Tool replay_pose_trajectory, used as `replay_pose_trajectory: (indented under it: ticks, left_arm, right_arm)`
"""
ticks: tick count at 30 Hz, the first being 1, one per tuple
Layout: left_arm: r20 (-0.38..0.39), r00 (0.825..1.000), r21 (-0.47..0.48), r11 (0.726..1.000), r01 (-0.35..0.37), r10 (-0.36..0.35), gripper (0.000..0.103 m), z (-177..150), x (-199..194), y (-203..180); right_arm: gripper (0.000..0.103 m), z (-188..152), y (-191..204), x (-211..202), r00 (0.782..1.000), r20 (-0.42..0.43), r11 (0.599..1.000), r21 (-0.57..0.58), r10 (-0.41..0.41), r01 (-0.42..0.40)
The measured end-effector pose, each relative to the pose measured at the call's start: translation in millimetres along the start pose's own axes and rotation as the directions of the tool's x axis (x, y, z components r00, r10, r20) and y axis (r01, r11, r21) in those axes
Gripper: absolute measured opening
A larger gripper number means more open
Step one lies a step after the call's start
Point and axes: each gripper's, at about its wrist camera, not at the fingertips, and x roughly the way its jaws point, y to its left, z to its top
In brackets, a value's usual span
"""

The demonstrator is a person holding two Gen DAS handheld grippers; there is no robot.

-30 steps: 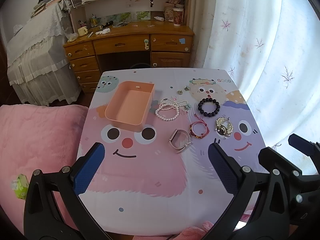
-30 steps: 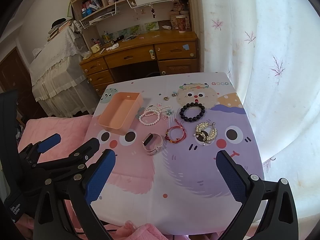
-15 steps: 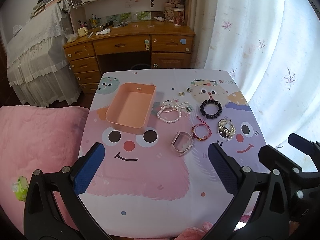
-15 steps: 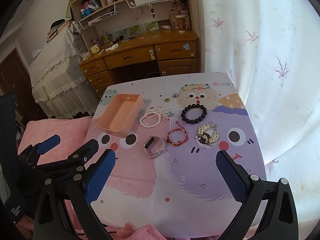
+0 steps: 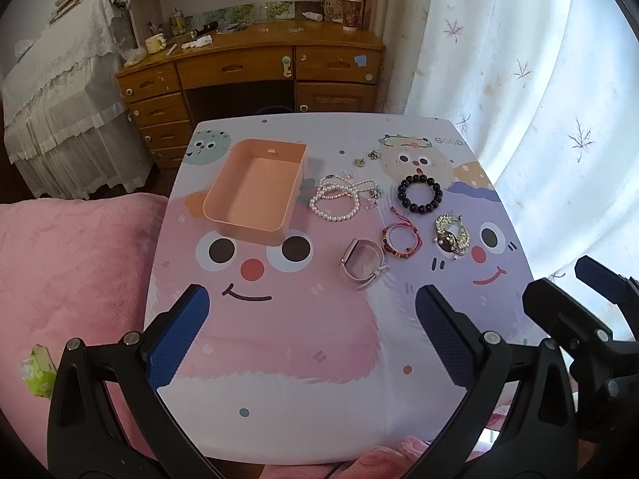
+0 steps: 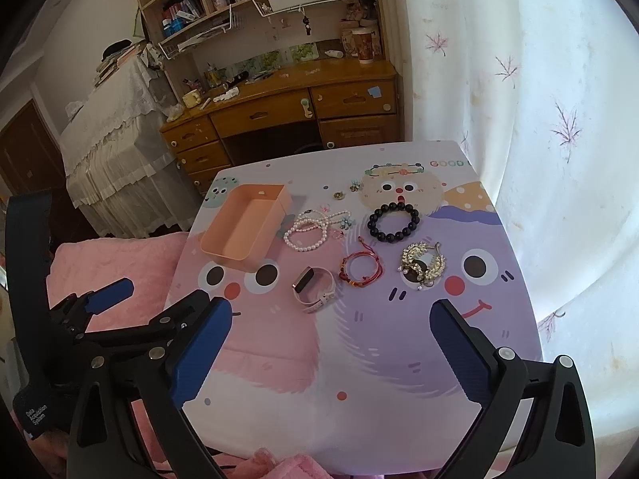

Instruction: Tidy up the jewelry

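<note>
Two grippers hover above the near edge of the table [image 5: 279,359], and neither carries anything: the left gripper [image 5: 311,335] has its jaws spread wide, and so does the right gripper [image 6: 329,343]. No piece has been gathered yet, so by my reading the task stands at its opening step, the approach to a first pick.

All the jewelry lies loose on the cartoon-printed cloth, to the right of an empty peach tray [image 5: 255,189]. Just beside the tray sits a tangle of pearl strands [image 5: 339,199]; further right is a dark bead bracelet [image 5: 420,193]. Nearer the grippers are a pink watch band [image 5: 361,263], a red cord bracelet [image 5: 401,237] and a gold leaf brooch [image 5: 451,233], each apart from its neighbours. Two small charms [image 5: 365,158] rest toward the far edge.

Next, one gripper should probably descend on the watch band, the closest piece, closing across its strap, then carry it left into the tray.
</note>
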Motion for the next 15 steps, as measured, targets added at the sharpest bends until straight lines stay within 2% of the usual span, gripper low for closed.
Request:
replay_pose_trajectory:
  ticks: [7,15]
  left_arm:
    - [-0.084,0.994,-0.026,0.997,0.067,-0.069,0.102,-19,26,15]
    - [-0.185,0.968,-0.041,0.986,0.164,-0.169,0.098,-39,73,33]
  right_arm:
    - [0.1,-16,12,11,0.997,0.028,0.996,-0.039,-0.075,0.076]
    - [0.098,-50,31,51,0.989,-0.016,0.983,-0.113,-0.145,0.142]
